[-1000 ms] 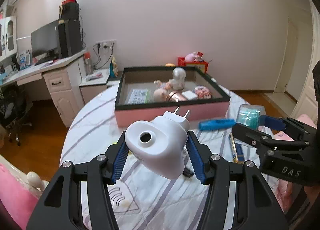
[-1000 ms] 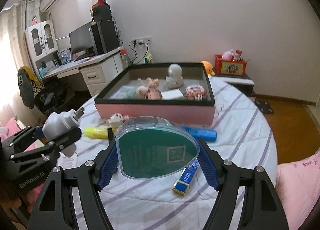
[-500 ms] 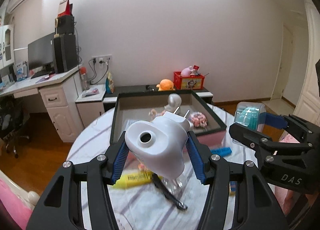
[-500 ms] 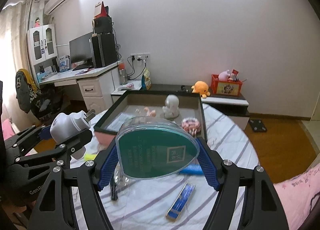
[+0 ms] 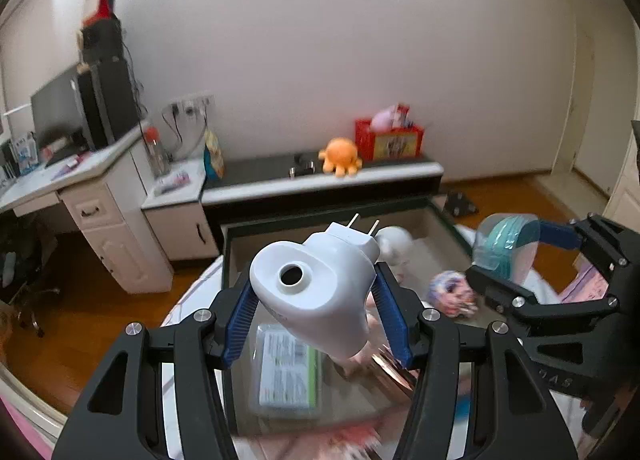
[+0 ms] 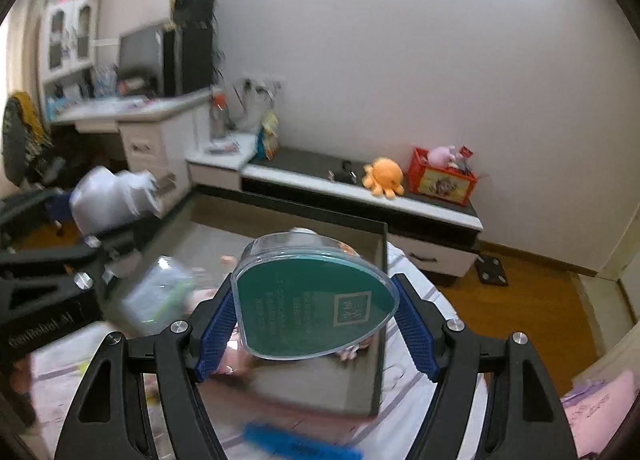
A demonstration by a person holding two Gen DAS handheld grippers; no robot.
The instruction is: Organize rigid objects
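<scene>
Nearest in the left wrist view, low in the centre of the frame, the left gripper is clenched on a white plug-in device, its blue pads pressed to either side and its two metal prongs pointing up and away. At the right edge of that frame the right gripper shows side-on, grasping a clear plastic case with a teal insert.

In the right wrist view the same case fills the lower centre, held flat between the blue pads of the right gripper. The plug-in device appears blurred at the left edge.

Just beyond both grippers lies the dark-rimmed box, on a striped cloth. Inside it, in the left wrist view, lie a green-edged packet, a white figurine and a small patterned ball, all rather blurred. A blue object lies on the cloth at the bottom of the right wrist frame.

Farther back, mid-frame, a low cabinet carries an orange octopus toy and a red box. A desk stands at the left.
</scene>
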